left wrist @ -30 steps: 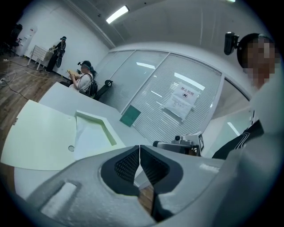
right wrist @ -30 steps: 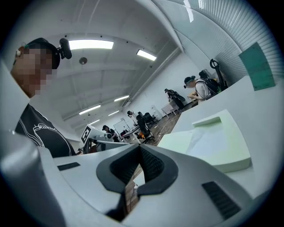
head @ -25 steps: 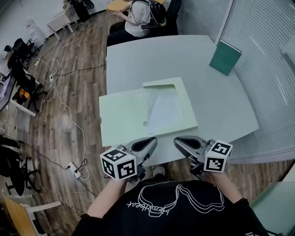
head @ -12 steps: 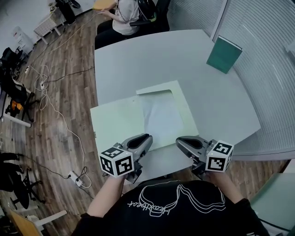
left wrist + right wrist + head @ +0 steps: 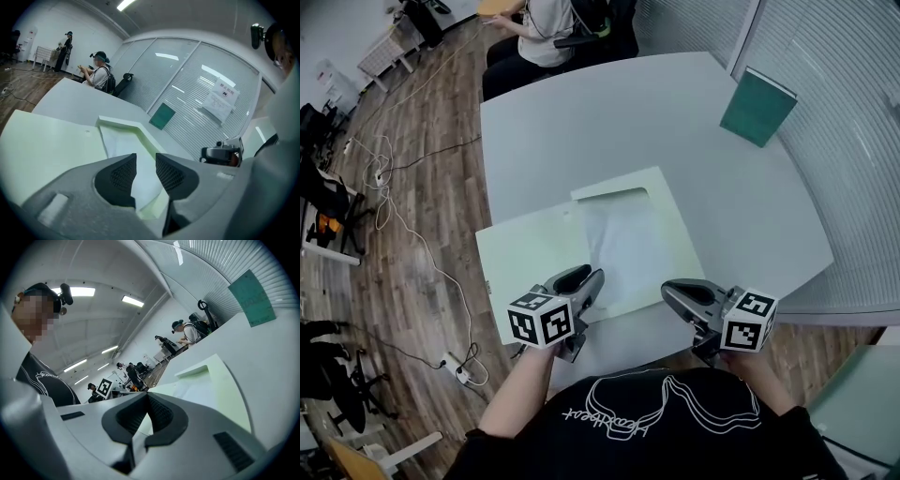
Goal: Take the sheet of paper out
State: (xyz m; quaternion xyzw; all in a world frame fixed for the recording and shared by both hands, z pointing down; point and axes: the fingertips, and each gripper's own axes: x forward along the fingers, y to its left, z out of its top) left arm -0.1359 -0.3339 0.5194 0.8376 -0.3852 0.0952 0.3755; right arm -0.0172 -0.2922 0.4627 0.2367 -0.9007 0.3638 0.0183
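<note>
An open pale-green folder (image 5: 534, 251) lies on the grey surface (image 5: 581, 122), and the white sheet (image 5: 628, 234) lies in the folder's right half. The left claw (image 5: 587, 277) hangs over the folder's near edge, close to its fold. Its jaws have just been opening and stand a narrow gap apart, pressing on nothing, and the sheet shows beyond the gap. The right claw (image 5: 673, 289) sits just off the folder's near right corner, jaws closed together and empty. A green book (image 5: 757, 106) lies well beyond the folder's far right corner. A person (image 5: 546, 21) sits past the folder's far side.
</note>
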